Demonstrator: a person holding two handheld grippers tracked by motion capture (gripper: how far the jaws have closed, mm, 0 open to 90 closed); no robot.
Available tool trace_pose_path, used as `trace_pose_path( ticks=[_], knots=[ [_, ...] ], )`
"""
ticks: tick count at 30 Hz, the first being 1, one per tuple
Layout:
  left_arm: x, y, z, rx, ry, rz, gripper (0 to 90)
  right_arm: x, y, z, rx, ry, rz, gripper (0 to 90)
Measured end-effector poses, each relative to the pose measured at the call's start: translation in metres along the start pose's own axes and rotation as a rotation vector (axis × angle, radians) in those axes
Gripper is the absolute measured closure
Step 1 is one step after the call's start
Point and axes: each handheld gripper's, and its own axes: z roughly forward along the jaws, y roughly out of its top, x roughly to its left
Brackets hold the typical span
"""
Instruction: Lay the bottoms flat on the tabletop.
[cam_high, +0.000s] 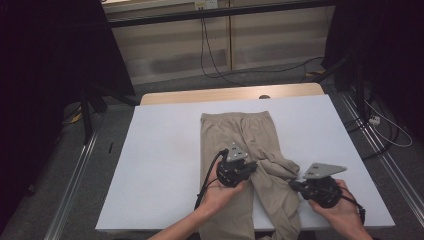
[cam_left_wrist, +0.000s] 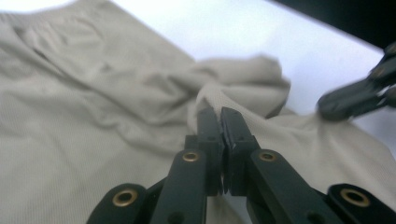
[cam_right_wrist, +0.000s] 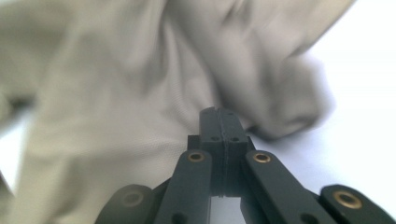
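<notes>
Beige trousers (cam_high: 235, 132) lie along the white table (cam_high: 160, 155), waistband at the far end, legs running to the near edge. The right leg is bunched into a raised fold (cam_high: 278, 168) between my two grippers. My left gripper (cam_high: 253, 165) sits over the crotch area, and in the left gripper view it (cam_left_wrist: 220, 112) is shut on a pinch of that fold (cam_left_wrist: 243, 79). My right gripper (cam_high: 294, 184) touches the right leg's outer edge. In the right gripper view it (cam_right_wrist: 218, 112) is shut with its tips pressed into the trousers' cloth (cam_right_wrist: 140, 93).
A wooden strip (cam_high: 230, 94) runs along the table's far edge. Cables (cam_high: 210, 55) trail over the grey floor beyond, and metal rails (cam_high: 75, 170) flank the table. Bare white tabletop lies left and right of the trousers.
</notes>
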Motion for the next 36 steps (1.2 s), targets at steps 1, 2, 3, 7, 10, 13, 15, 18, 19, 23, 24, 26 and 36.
trace_pose_path(
  ticks=[1, 2, 3, 7, 10, 13, 15, 18, 19, 23, 24, 26, 36],
  knots=[
    [0.000, 0.002, -0.001, -0.008, -0.003, 0.001, 87.7, -0.003, 0.002, -0.007, -0.026, -0.011, 0.013, 90.0],
    [-0.001, 0.006, -0.003, -0.014, -0.012, -0.002, 87.7, -0.007, 0.004, -0.016, -0.061, -0.027, 0.026, 90.0],
    [-0.001, 0.008, -0.005, -0.026, -0.013, -0.002, 87.7, -0.011, 0.007, -0.026, -0.097, -0.044, 0.036, 90.0],
    [-0.004, 0.016, -0.013, -0.055, -0.038, -0.009, 87.8, -0.014, 0.016, -0.057, -0.183, -0.075, 0.030, 90.0],
    [-0.005, 0.012, -0.009, -0.017, -0.020, 0.014, 87.7, -0.013, 0.012, -0.055, -0.140, -0.059, 0.018, 90.0],
    [-0.002, 0.006, -0.001, 0.001, -0.017, -0.010, 87.0, -0.011, -0.002, -0.032, -0.019, -0.045, 0.021, 90.0],
    [-0.003, 0.001, 0.003, 0.021, 0.003, 0.000, 83.5, -0.011, -0.012, -0.019, 0.024, -0.017, 0.033, 88.3],
    [-0.004, -0.002, 0.000, 0.026, 0.036, 0.004, 62.9, -0.011, -0.016, -0.014, 0.042, -0.009, 0.046, 73.6],
    [-0.007, -0.003, -0.004, 0.016, 0.044, 0.017, 63.4, -0.013, -0.015, -0.016, 0.027, -0.008, 0.051, 70.8],
    [-0.026, -0.008, -0.013, 0.021, 0.002, 0.124, 67.9, -0.019, -0.006, -0.018, -0.017, -0.014, 0.048, 76.5],
    [-0.032, -0.010, -0.013, 0.024, -0.034, 0.136, 72.3, -0.019, -0.003, -0.015, -0.018, -0.020, 0.032, 81.8],
    [-0.047, -0.017, -0.007, 0.074, -0.117, 0.190, 78.9, -0.017, 0.001, -0.008, -0.006, -0.001, 0.009, 86.2],
    [-0.059, -0.038, 0.034, 0.211, -0.121, 0.292, 57.0, -0.003, -0.006, 0.033, 0.125, 0.063, -0.053, 53.4]
  ],
)
